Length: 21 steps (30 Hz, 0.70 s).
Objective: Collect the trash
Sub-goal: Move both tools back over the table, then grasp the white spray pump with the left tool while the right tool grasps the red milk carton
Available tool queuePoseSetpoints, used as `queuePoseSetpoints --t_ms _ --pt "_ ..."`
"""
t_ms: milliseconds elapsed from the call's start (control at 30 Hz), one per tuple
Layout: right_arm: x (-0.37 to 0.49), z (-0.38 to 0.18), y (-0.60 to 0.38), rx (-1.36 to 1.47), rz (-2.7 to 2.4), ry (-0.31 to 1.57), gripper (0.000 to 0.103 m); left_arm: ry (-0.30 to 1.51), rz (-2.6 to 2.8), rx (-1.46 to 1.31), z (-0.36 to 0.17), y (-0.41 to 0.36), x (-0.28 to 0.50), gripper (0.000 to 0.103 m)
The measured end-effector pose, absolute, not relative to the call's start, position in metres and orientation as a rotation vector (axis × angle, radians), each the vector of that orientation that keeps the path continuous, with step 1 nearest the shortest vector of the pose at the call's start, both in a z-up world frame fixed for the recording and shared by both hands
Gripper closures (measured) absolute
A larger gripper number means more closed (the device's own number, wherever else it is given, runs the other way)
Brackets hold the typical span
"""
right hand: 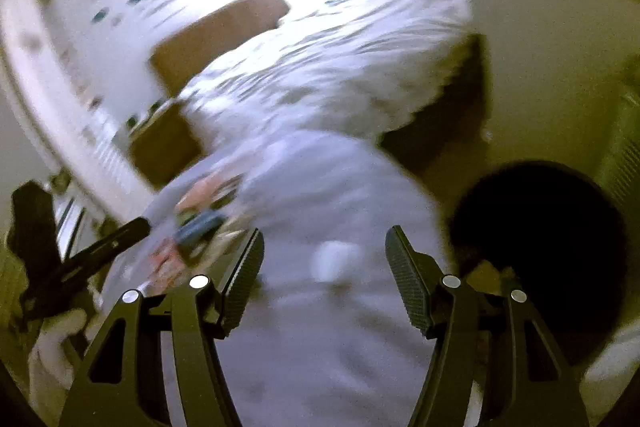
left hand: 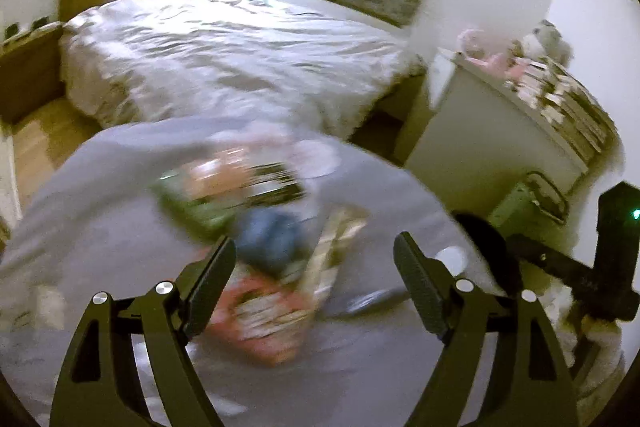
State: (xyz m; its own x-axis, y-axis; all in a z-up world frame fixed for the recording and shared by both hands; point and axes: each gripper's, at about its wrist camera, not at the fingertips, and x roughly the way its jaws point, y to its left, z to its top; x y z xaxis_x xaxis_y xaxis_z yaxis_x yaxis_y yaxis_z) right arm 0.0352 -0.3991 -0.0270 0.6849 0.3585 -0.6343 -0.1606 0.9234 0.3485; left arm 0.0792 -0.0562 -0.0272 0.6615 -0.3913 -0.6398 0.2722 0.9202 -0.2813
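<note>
Round grey tabletop (left hand: 380,367): blurred heap of trash (left hand: 256,227), namely green, blue and red wrappers, lying left of centre; small white scrap (right hand: 334,261) apart from it. Left tongs (left hand: 316,283): jaws wide apart, nothing between them, above the heap. Right tongs (right hand: 324,275): jaws apart, empty, over the white scrap. Bed (left hand: 224,63) beyond.

Matt grey cloth (left hand: 380,347), crumpled glossy wrappers (left hand: 260,315), ribbed black tongs pads (left hand: 420,287).
</note>
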Motion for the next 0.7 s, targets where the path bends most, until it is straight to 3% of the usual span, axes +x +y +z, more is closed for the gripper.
queuePoseSetpoints --t_ms 300,433,700 --pt "0.056 -0.028 -0.245 -0.005 0.566 0.848 0.039 0.896 -0.33 -0.109 -0.065 0.007 0.055 0.024" --pt "0.066 -0.042 -0.196 -0.128 0.602 0.889 0.039 0.941 -0.337 -0.097 -0.08 0.012 0.052 0.04" --pt "0.08 -0.075 -0.165 -0.224 0.59 0.988 0.039 0.944 -0.318 -0.058 -0.088 0.018 0.056 0.058"
